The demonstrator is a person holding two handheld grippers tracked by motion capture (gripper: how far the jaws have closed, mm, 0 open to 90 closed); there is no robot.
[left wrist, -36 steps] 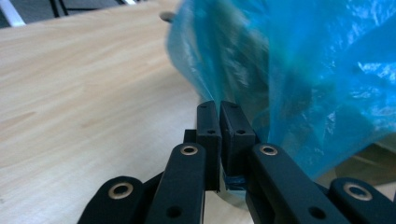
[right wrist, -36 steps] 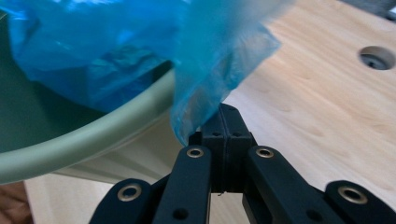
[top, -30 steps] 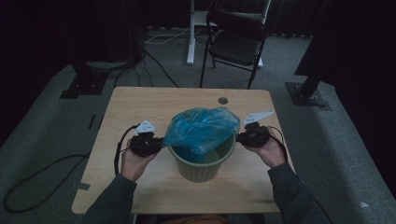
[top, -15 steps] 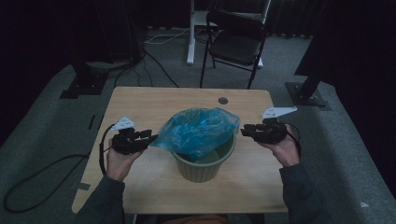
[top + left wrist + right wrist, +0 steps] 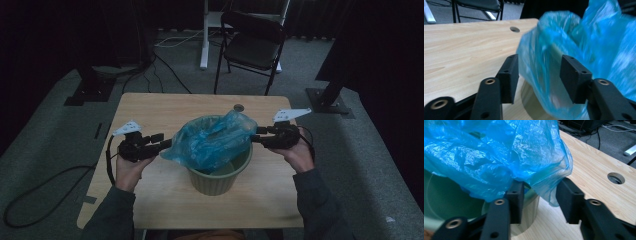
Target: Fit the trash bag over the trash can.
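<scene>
A green bin (image 5: 216,177) stands mid-table with a crumpled blue plastic bag (image 5: 210,142) heaped over its mouth. My left gripper (image 5: 161,141) is at the bag's left corner. In the left gripper view its jaws (image 5: 539,62) have just been opening and stand wide, with the blurred bag (image 5: 599,37) loose between them above the bin (image 5: 534,105). My right gripper (image 5: 256,136) is at the bin's right rim. Its jaws (image 5: 540,186) have also just been opening, with a fold of the bag (image 5: 499,150) hanging between them over the bin (image 5: 446,197).
The wooden table (image 5: 160,110) has a round hole (image 5: 239,107) near its far edge. Behind it a black folding chair (image 5: 252,47) stands on grey carpet. Dark stand bases (image 5: 330,97) and cables lie on the floor to both sides.
Both hands have moved outward and up from the bin's sides. Both grippers' jaws have opened and let go of the bag, which now spreads wider toward the left.
</scene>
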